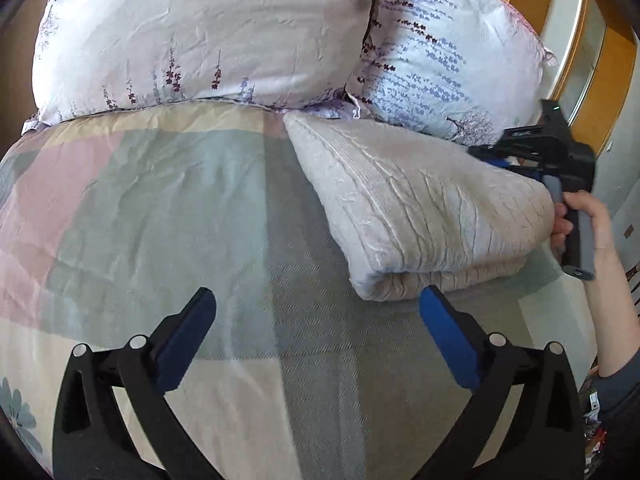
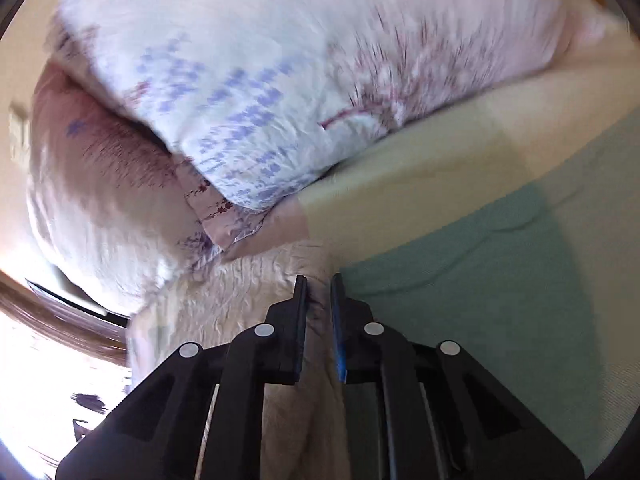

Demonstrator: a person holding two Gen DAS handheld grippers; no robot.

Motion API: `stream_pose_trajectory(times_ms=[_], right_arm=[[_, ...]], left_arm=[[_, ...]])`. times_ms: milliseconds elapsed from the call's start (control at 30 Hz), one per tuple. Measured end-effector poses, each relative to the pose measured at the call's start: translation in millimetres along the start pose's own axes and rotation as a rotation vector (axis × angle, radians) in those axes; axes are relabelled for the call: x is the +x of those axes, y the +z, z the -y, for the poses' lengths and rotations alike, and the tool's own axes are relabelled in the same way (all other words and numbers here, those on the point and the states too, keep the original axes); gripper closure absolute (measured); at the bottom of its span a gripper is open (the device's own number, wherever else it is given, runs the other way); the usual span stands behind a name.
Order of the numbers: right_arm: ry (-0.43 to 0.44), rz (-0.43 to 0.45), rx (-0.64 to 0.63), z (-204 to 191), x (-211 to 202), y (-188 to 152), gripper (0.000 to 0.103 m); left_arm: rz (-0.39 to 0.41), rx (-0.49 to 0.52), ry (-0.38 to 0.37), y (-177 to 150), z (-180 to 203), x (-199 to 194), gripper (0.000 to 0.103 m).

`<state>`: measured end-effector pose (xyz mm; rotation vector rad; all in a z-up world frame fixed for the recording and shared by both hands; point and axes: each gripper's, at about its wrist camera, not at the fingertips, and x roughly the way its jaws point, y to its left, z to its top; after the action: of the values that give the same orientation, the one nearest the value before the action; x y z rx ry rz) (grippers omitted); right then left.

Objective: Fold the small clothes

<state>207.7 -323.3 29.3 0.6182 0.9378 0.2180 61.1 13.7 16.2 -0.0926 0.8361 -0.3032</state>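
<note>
A beige crinkled garment (image 1: 416, 208) lies folded over on the checked bedspread (image 1: 160, 220), right of centre. My left gripper (image 1: 316, 300) is open and empty, low over the bedspread just in front of the garment's near fold. My right gripper (image 2: 319, 284) is shut on the beige garment (image 2: 240, 296), pinching its edge between the jaws. In the left wrist view the right gripper's body (image 1: 560, 168) and the hand holding it sit at the garment's far right edge; its fingertips are hidden behind the cloth.
Two floral pillows (image 1: 208, 36) (image 1: 448, 56) lie behind the garment at the head of the bed. A wooden headboard (image 1: 616, 64) curves at the far right. The bedspread's green patch (image 2: 500, 280) extends right of my right gripper.
</note>
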Motion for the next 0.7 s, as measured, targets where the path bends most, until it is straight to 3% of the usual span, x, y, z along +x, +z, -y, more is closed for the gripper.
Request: stream_pose_trajectory(times_ms=[33, 67, 100, 167, 233, 400, 533, 700], right_arm=[[-0.031, 0.033, -0.045, -5, -18, -10, 0.058], [-0.041, 0.065, -0.084, -3, -42, -21, 0.018], [-0.021, 0.100, -0.115, -5, -60, -35, 0.008], [0.030, 0.141, -0.194, -6, -91, -68, 0.006], [0.001, 0.130, -0.258, -15, -103, -104, 0.001], [-0.164, 0.026, -0.427, -37, -79, -162, 0.001], [-0.286, 0.004, -0.458, -51, -48, -173, 0.001], [-0.401, -0.028, -0.439, -51, -37, -181, 0.001]], left_arm=[[-0.008, 0.000, 0.030, -4, 3, 1, 0.002], [-0.022, 0.011, 0.057, -7, 9, 3, 0.002], [-0.031, 0.024, 0.068, -10, 13, 4, 0.002], [-0.043, 0.058, 0.062, -14, 24, 8, 0.002], [-0.059, 0.075, 0.063, -15, 31, 15, 0.002], [-0.100, 0.109, 0.163, -17, 44, 27, 0.002], [-0.112, 0.128, 0.188, -18, 46, 29, 0.002], [-0.111, 0.128, 0.192, -19, 46, 29, 0.002]])
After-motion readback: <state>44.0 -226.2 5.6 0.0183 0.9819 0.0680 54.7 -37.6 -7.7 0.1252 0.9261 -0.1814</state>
